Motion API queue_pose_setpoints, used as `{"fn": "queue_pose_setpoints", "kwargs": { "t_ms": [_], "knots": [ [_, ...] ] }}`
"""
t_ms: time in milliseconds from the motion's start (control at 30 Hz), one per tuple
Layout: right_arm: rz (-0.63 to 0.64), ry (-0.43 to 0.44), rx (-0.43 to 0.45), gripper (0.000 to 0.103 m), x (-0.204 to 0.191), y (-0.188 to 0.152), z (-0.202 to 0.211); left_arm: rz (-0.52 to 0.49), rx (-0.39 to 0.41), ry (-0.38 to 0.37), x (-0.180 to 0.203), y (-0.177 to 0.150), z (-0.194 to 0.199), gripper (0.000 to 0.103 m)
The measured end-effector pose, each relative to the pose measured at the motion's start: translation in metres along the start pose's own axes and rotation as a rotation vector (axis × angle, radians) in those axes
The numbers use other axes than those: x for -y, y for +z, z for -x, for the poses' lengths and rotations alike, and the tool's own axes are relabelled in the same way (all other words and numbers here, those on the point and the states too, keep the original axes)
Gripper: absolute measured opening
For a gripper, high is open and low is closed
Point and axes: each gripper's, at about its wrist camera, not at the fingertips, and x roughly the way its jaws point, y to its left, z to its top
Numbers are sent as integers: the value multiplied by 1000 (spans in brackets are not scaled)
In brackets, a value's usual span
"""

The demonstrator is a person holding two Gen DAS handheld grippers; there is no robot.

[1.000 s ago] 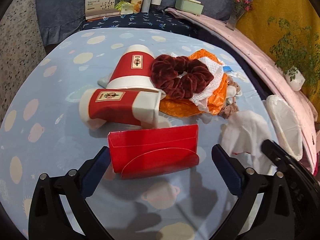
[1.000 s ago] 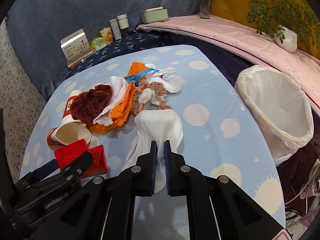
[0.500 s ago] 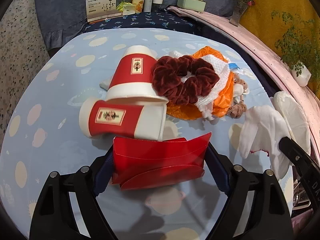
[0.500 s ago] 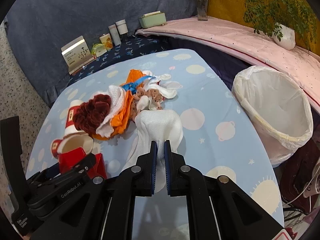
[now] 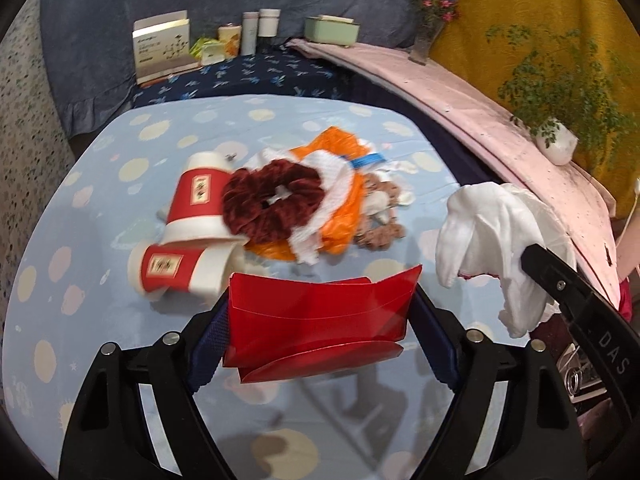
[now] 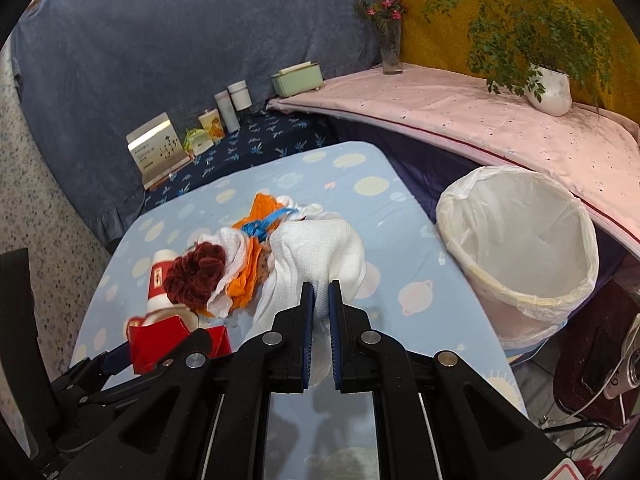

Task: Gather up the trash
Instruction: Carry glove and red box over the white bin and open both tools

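Above the table (image 5: 100, 168), L hand-held gripper (image 5: 320, 320) clamps red carton (image 5: 320, 312), R hand-held gripper (image 6: 321, 312) pinches white cloth (image 6: 320, 252).

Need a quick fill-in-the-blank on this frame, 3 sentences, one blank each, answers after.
1. The left claw grips a flat ____ cardboard packet.
2. The right claw is shut on a ____ cloth.
3. The lined bin beside the table looks ____ inside.

Missing words: red; white; empty
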Motion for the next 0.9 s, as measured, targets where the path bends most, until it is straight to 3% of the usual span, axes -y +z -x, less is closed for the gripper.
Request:
{"fn": "queue_pose_setpoints", "kwargs": {
  "t_ms": [467, 900],
  "knots": [
    [-122, -159, 108, 8, 99, 29, 18, -119, 18, -141, 100, 31, -15, 79],
    [-215, -317, 86, 8, 196, 41, -7, -225, 19, -277, 211, 45, -54, 79]
  ]
}}
